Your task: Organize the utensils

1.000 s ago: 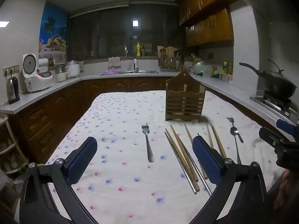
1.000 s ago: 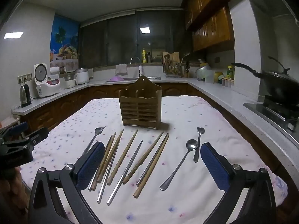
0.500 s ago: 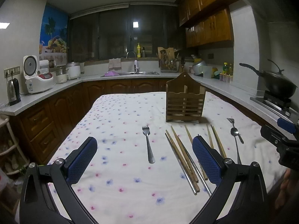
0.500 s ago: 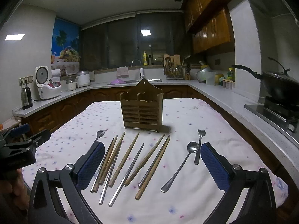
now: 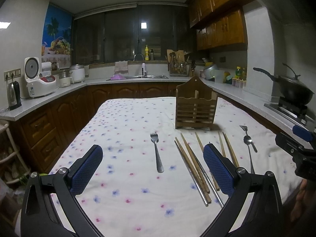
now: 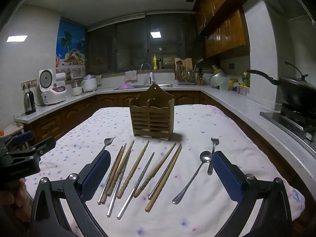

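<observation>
A wooden slatted utensil holder (image 6: 152,117) stands upright on the floral tablecloth (image 6: 197,122); it also shows in the left wrist view (image 5: 195,107). In front of it lie several wooden and metal chopsticks (image 6: 138,169), a spoon (image 6: 194,174), a small fork (image 6: 211,154) and a larger fork (image 5: 157,152). My left gripper (image 5: 153,167) is open and empty, hovering above the larger fork. My right gripper (image 6: 161,172) is open and empty above the chopsticks, with the spoon inside its right finger.
Counters run around the table on three sides, with a rice cooker (image 5: 36,83) and kettle (image 5: 13,95) on the left, a sink (image 5: 142,77) at the back, and a black wok (image 5: 294,90) on the stove at right.
Both grippers have drifted slightly and risen a little; the views shifted marginally. No utensil has moved.
</observation>
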### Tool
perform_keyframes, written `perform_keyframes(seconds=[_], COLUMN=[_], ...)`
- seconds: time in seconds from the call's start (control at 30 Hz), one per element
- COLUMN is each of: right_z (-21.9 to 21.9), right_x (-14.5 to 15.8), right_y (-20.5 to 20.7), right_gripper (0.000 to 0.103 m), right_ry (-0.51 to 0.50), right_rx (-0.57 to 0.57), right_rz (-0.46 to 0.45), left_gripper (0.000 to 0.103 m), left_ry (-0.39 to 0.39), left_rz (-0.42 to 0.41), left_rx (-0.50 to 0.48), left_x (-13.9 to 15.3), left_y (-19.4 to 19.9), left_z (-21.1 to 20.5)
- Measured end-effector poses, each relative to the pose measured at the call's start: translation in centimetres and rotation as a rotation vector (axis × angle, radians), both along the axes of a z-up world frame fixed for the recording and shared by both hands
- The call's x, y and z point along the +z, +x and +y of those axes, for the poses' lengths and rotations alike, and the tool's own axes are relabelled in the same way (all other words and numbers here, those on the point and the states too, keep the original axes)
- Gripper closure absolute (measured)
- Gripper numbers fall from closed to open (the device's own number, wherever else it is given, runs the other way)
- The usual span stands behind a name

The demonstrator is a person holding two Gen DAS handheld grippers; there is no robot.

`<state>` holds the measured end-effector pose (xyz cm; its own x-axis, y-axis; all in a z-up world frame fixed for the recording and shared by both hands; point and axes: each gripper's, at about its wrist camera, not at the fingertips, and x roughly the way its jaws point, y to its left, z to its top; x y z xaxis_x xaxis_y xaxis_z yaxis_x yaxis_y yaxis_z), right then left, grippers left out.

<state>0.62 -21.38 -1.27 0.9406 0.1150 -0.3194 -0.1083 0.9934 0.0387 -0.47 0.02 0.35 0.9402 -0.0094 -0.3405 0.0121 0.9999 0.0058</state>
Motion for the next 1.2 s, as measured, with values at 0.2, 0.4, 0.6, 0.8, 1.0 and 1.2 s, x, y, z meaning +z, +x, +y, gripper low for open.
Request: perform_keyframes(seconds=[0.2,0.4,0.6,0.8,1.0,1.2], right_z=[0.1,0.2,0.3,0.4,0.7,0.7], right_x=[0.0,0.0,0.0,0.0,0.3,0.3], right_y=[0.1,0.0,0.0,0.0,0.0,0.6], right_gripper=[0.0,0.0,0.0,0.0,0.0,0.0], right_ry=[-0.003,-0.003,-0.002,-0.002,-0.001,0.008], right_rx=[-0.001,0.001,0.002,0.001,0.005,0.012], right_rz=[0.003,0.0,-0.003,-0.001,0.007,0.022], left_gripper=[0.0,0.0,0.0,0.0,0.0,0.0], left_ry=[-0.001,-0.001,-0.002,-0.003,-0.012,-0.051], left_rz=[0.0,0.001,0.0,0.002,0.029,0.117], left_rx=[0.001,0.0,0.0,0.0,-0.005,-0.037], left_x=[0.0,0.0,0.0,0.0,-0.4,-1.0], left_y=[0.0,0.0,0.0,0.0,0.8,2.9], left_z=[0.0,0.1,0.1,0.1,0.3,0.5])
